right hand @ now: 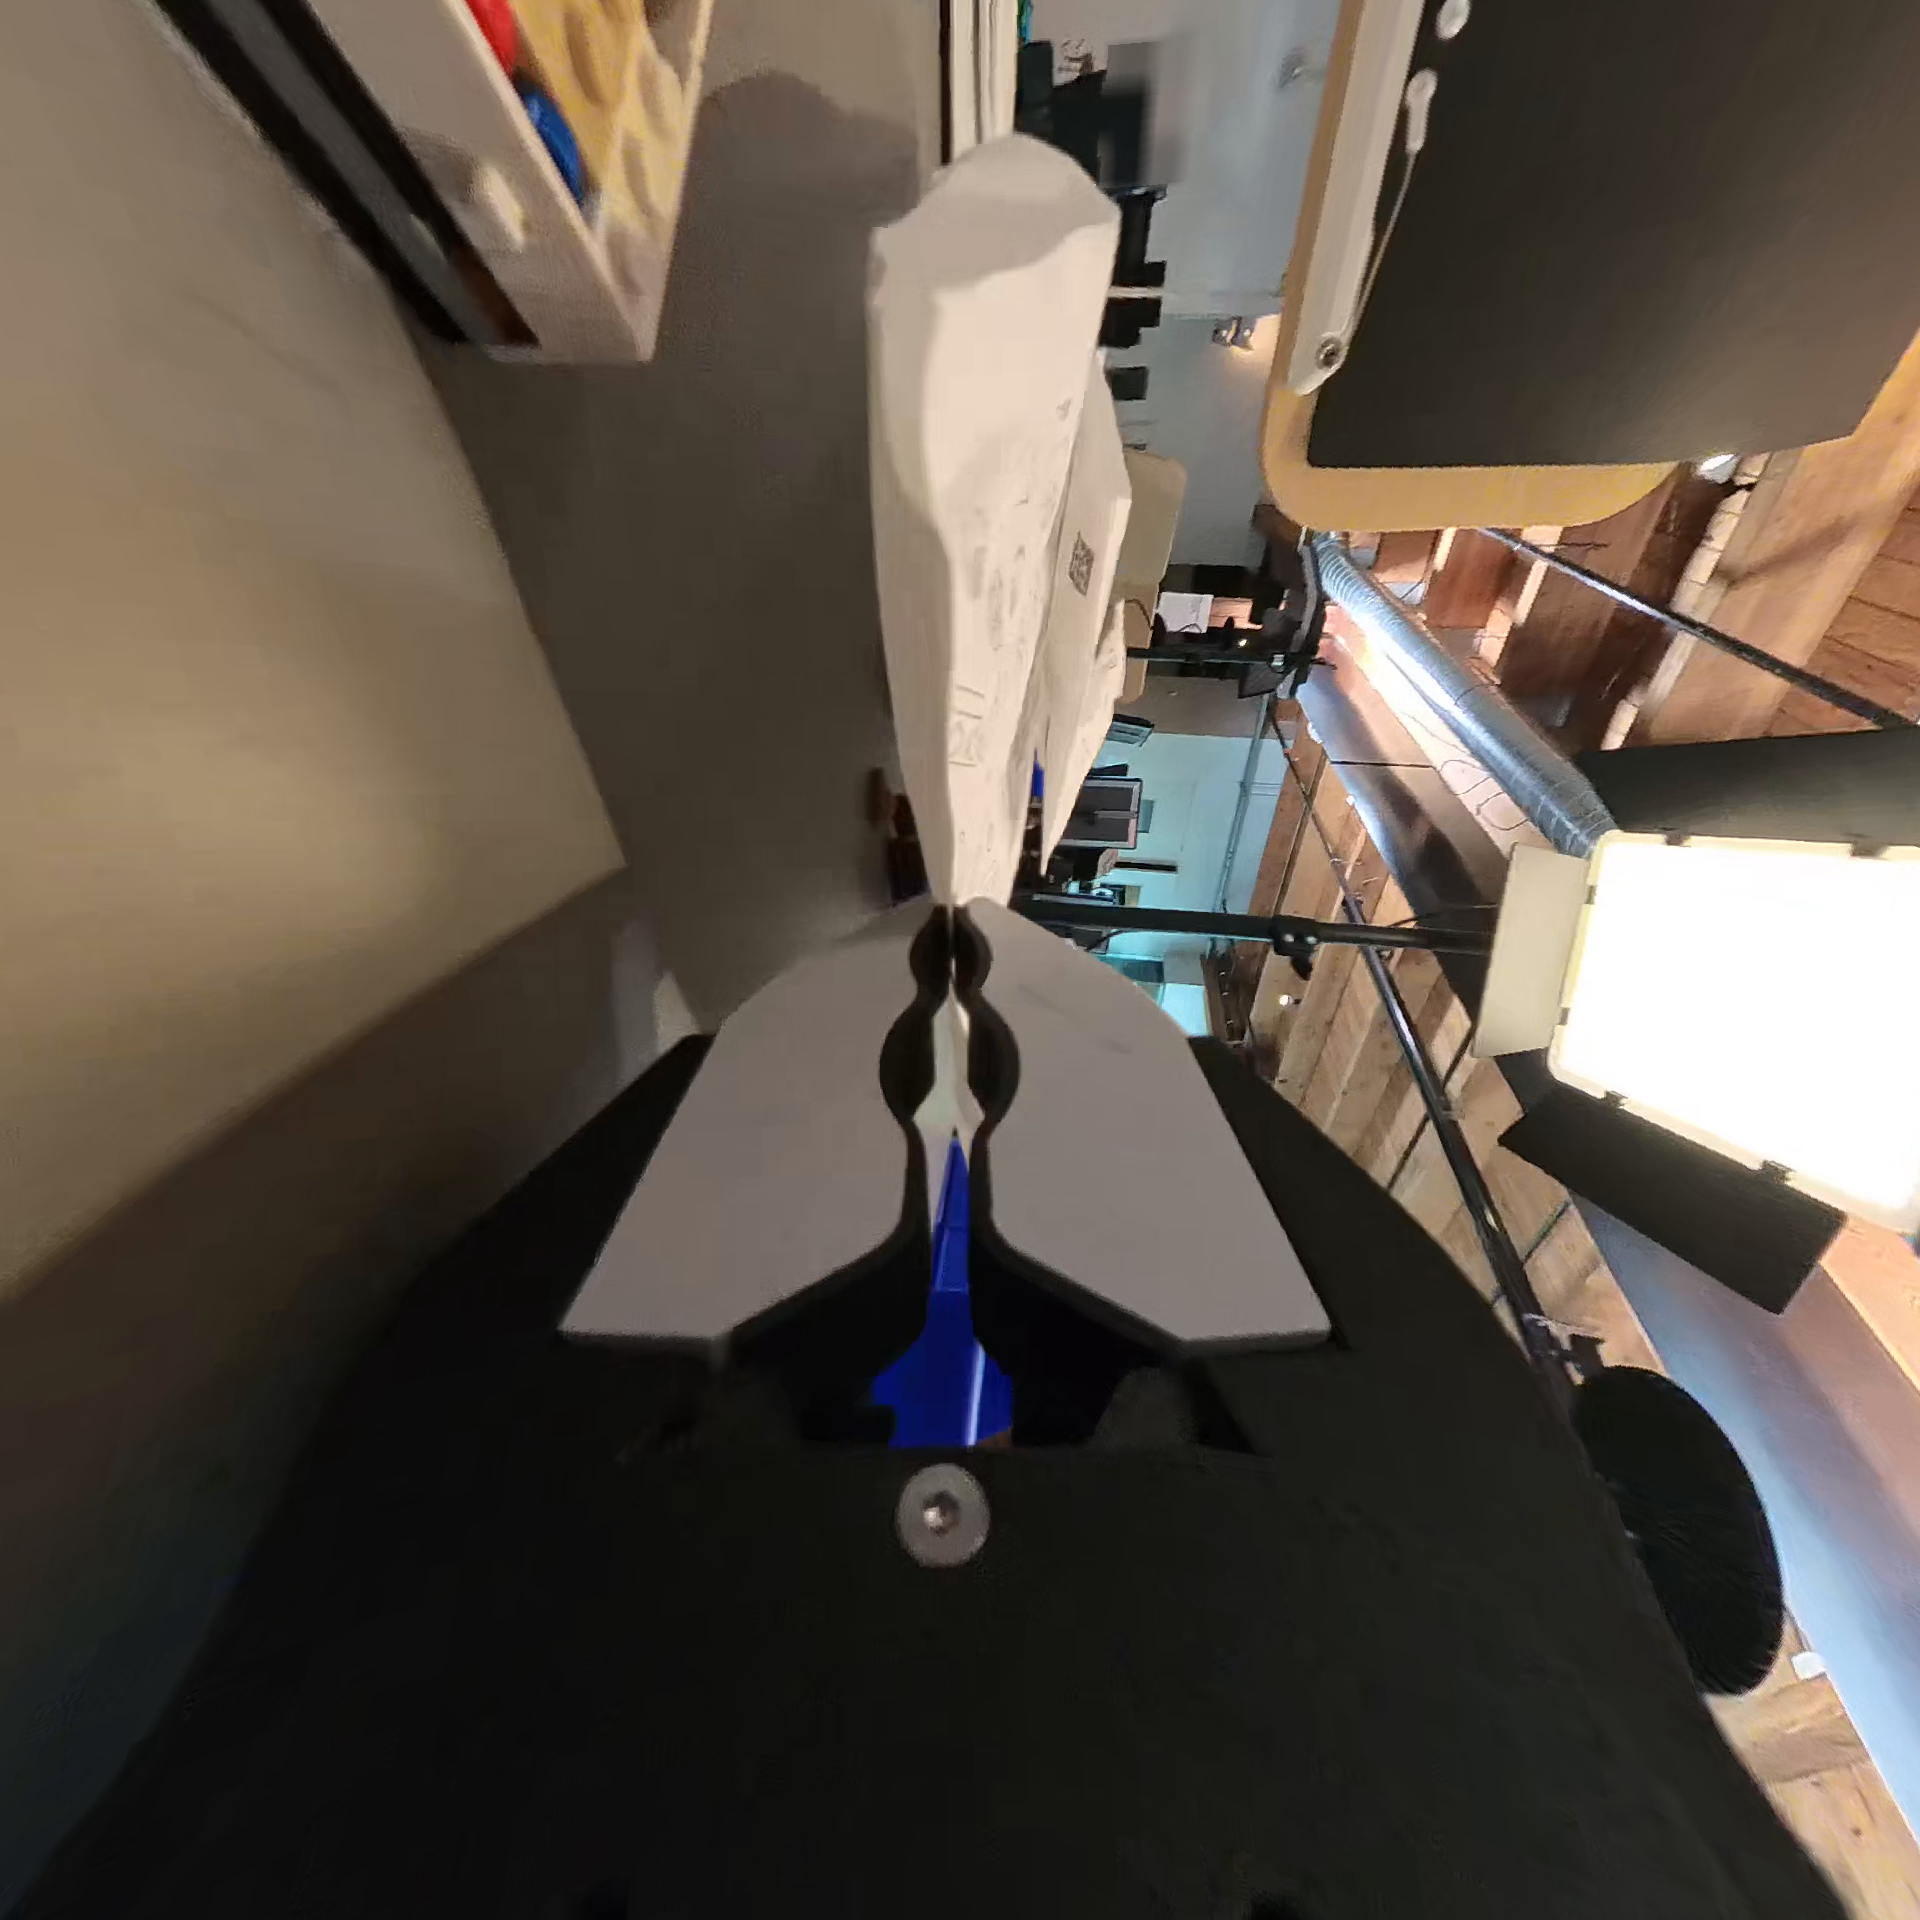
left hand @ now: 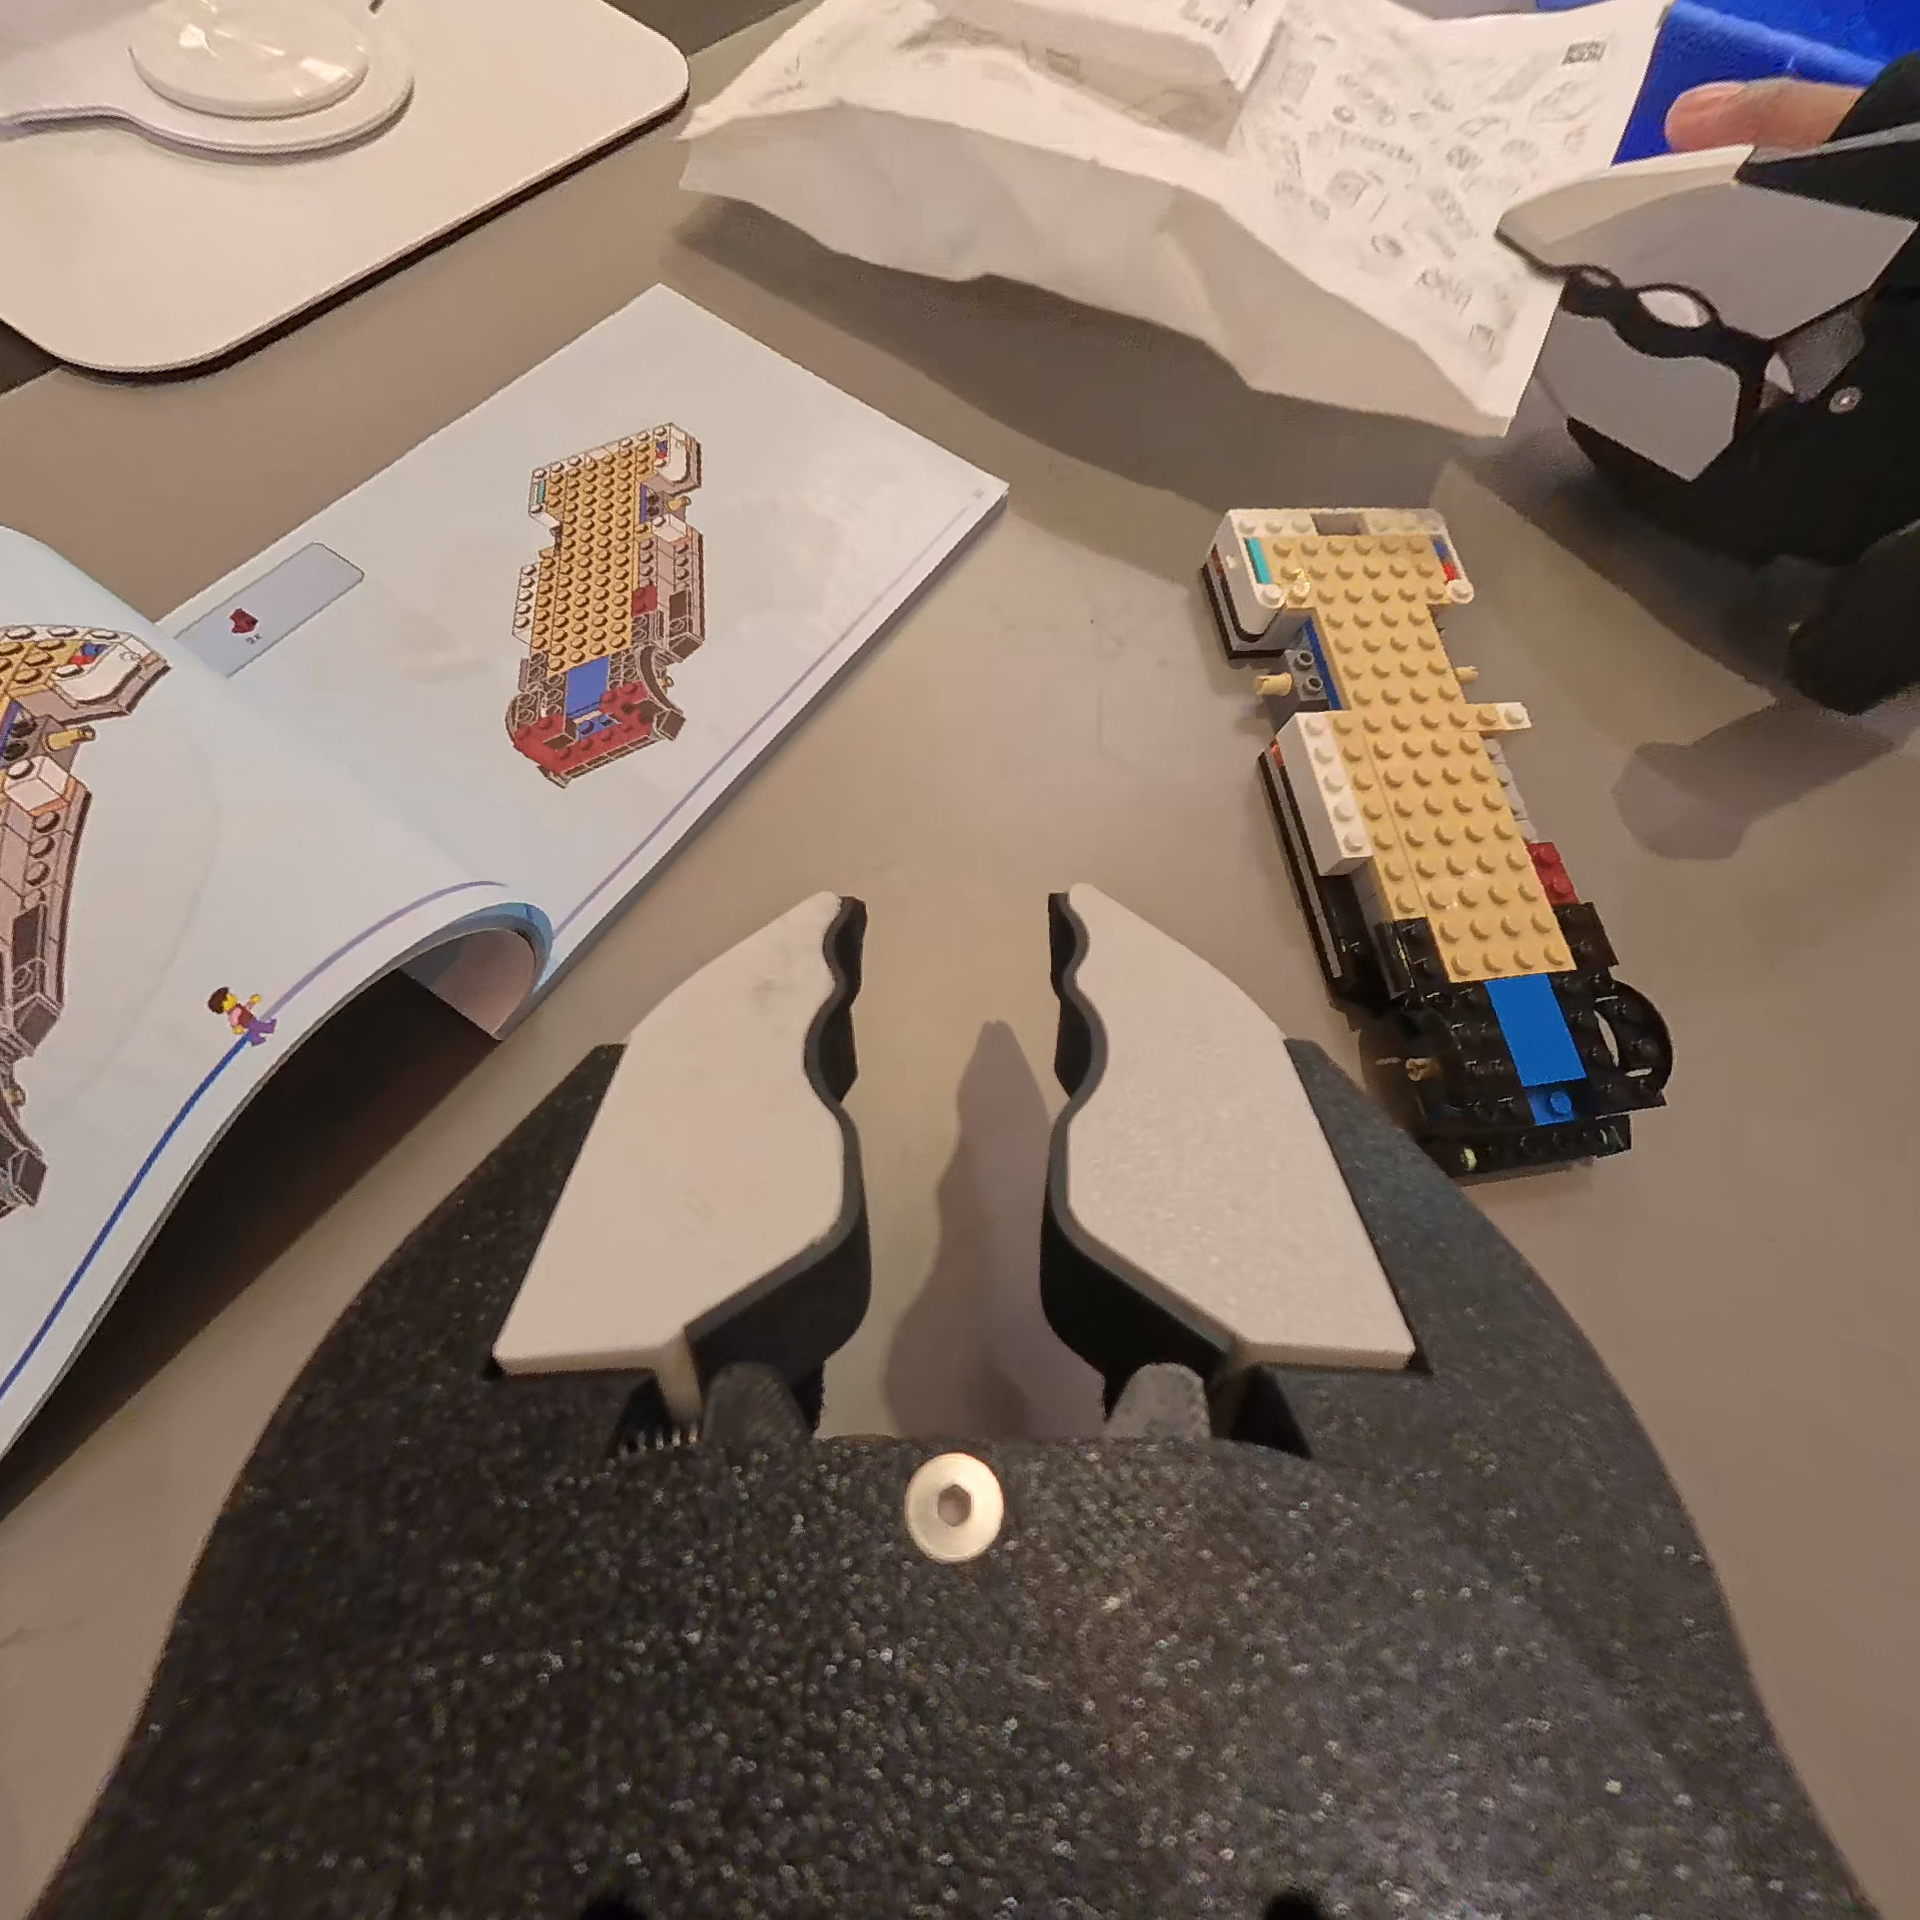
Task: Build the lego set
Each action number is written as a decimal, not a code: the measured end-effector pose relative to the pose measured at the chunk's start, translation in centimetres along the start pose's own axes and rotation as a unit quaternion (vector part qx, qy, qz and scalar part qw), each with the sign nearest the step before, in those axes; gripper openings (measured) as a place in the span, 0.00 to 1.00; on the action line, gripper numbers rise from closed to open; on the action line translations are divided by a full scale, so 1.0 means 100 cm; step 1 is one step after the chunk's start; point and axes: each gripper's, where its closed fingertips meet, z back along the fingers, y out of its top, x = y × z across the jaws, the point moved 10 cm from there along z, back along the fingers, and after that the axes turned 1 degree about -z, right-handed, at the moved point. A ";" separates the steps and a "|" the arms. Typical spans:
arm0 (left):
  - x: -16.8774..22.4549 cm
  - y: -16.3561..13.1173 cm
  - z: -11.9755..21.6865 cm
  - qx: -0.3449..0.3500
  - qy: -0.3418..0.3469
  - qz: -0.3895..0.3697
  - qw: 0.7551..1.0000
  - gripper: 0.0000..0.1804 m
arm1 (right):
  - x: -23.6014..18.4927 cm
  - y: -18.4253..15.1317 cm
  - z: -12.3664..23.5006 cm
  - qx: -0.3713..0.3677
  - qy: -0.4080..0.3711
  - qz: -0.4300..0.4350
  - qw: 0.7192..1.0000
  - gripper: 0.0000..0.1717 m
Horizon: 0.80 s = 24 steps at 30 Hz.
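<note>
My left gripper [left hand: 956, 914] is open and empty, low over the grey table [left hand: 1039, 675], between an open instruction booklet [left hand: 468, 675] on its left and a long toy-brick model [left hand: 1423, 831] with a tan studded top on its right. My right gripper [right hand: 954, 920] is turned on its side and shut on the edge of a white printed paper bag [right hand: 987, 520], which it holds lifted off the table. The bag [left hand: 1143, 197] and the right gripper [left hand: 1621, 275] also show at the far right of the left wrist view.
A white pad with a round clear dish [left hand: 260, 135] lies at the far left. A white box of coloured pieces [right hand: 582, 156] stands on the table. A blue object [left hand: 1766, 62] sits behind the bag. A lamp [right hand: 1745, 1018] and wooden ceiling fill the right view. The left gripper's tips are roughly 30 cm from the right gripper's.
</note>
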 end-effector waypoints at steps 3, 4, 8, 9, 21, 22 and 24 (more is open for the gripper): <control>0.000 0.000 0.001 0.001 0.002 0.000 1.000 0.19 | 0.005 -0.001 -0.001 0.015 -0.043 0.019 0.999 0.00; 0.000 0.000 0.001 0.002 0.001 0.000 1.000 0.19 | 0.007 -0.001 0.000 0.021 -0.060 0.025 0.998 0.00; 0.000 0.001 0.002 0.004 0.001 -0.001 1.000 0.19 | 0.017 -0.006 0.009 0.044 -0.117 0.044 0.991 0.00; 0.001 0.001 0.002 0.005 0.001 -0.001 1.000 0.19 | 0.018 -0.009 0.011 0.048 -0.124 0.046 0.990 0.00; 0.005 0.004 0.002 0.008 -0.004 -0.007 1.000 0.19 | 0.035 -0.039 0.064 0.058 -0.214 0.022 0.975 0.00; 0.005 0.004 0.002 0.008 -0.004 -0.008 1.000 0.19 | 0.036 -0.041 0.070 0.057 -0.219 0.016 0.974 0.00; 0.006 0.004 0.002 0.009 -0.004 -0.008 1.000 0.19 | 0.041 -0.042 0.081 0.056 -0.229 0.003 0.972 0.00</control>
